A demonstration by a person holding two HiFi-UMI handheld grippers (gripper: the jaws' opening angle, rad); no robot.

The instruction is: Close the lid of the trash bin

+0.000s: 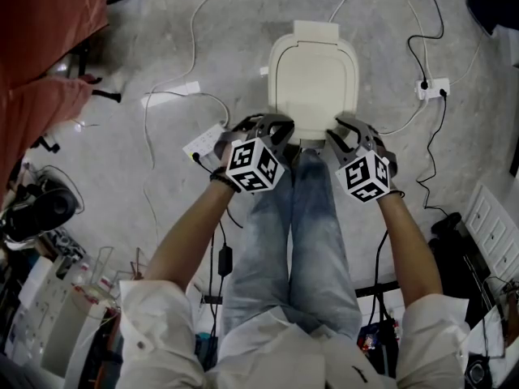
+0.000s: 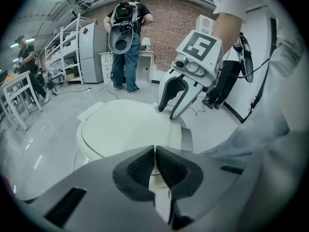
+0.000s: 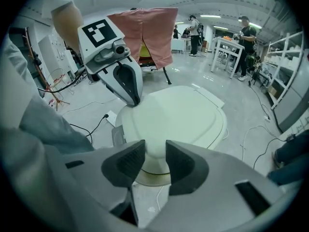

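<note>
The trash bin stands on the floor with its cream lid [image 1: 312, 79] lying flat and down over the rim. My left gripper [image 1: 274, 130] is at the lid's near left corner, shut with nothing between its pads [image 2: 155, 161]. My right gripper [image 1: 346, 134] is at the near right corner; its jaws stand a little apart with nothing between them [image 3: 154, 164]. The lid [image 2: 128, 127] fills the middle of the left gripper view, with the right gripper [image 2: 166, 111] touching down at its edge. In the right gripper view the left gripper [image 3: 133, 100] rests at the lid's [image 3: 178, 112] corner.
A grey pedal [image 2: 186, 139] sticks out at the bin's front. Cables and power strips [image 1: 432, 88] lie on the floor on both sides. A red cloth [image 1: 49, 47] hangs at the far left. My own legs in jeans [image 1: 296, 233] stand just before the bin. People stand in the background [image 2: 126, 42].
</note>
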